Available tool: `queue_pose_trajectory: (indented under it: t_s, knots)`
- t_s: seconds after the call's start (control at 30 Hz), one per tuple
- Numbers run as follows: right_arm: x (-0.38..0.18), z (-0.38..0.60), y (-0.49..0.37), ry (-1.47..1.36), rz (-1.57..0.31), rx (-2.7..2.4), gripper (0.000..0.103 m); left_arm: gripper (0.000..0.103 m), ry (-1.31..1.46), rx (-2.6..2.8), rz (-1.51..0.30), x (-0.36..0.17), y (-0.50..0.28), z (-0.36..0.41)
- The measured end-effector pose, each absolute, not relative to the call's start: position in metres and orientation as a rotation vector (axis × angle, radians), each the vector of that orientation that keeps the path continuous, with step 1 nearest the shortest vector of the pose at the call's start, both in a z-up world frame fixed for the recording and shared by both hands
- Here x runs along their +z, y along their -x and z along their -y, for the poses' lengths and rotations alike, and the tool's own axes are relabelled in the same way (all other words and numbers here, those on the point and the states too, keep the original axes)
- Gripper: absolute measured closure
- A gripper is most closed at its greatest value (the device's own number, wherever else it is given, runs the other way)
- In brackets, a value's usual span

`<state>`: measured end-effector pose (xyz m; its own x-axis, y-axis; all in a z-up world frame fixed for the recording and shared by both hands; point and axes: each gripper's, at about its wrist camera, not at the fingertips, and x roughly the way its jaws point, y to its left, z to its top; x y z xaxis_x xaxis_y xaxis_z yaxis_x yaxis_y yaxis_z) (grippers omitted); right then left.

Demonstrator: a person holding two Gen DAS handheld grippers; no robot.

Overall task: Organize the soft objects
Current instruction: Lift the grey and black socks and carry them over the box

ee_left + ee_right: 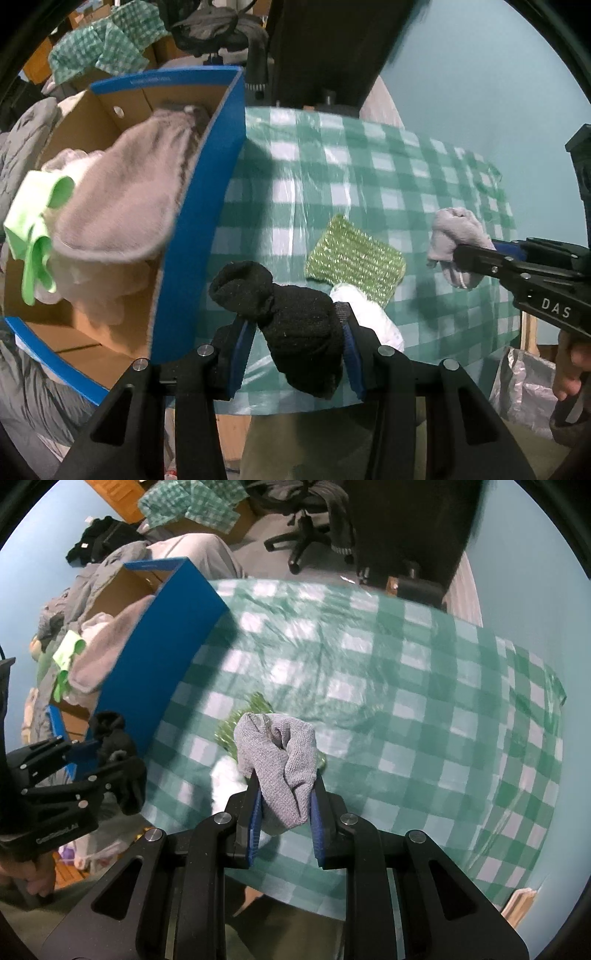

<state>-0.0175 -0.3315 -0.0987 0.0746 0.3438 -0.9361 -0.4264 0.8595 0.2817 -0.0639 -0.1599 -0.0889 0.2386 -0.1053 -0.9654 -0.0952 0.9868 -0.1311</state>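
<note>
left gripper (299,339) pinched a rolled black sock (291,325), held just right of the blue box (199,206) wall, above the checked tablecloth (369,166). right gripper (286,801) was pressed onto a grey cloth bundle (279,760), further right. green scrubber (354,254) and a white item (369,317) lay on the cloth between them. risks, as judged: sock catching the box rim and dropping outside; pink towel (122,206) draped over the near wall crowding the opening; loose grey folds slipping free
</note>
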Motion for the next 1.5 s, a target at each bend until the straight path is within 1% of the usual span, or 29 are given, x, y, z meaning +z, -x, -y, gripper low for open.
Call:
queue_pose_trajectory:
  t_s: [0.4,0.87,1.5]
  knots:
    - [-0.065,0.299,0.010,0.084,-1.313,0.611,0.083,0.058,0.230,0.009,-1.266,-0.056,0.067,0.132]
    - [-0.044,0.260,0.000,0.107,-1.268,0.664,0.083,0.058,0.228,0.045,-1.202,-0.024,0.059,0.095]
    - [-0.032,0.183,-0.018,0.159,-1.235,0.746,0.083,0.058,0.187,0.089,-1.170,-0.011,0.040,0.034]
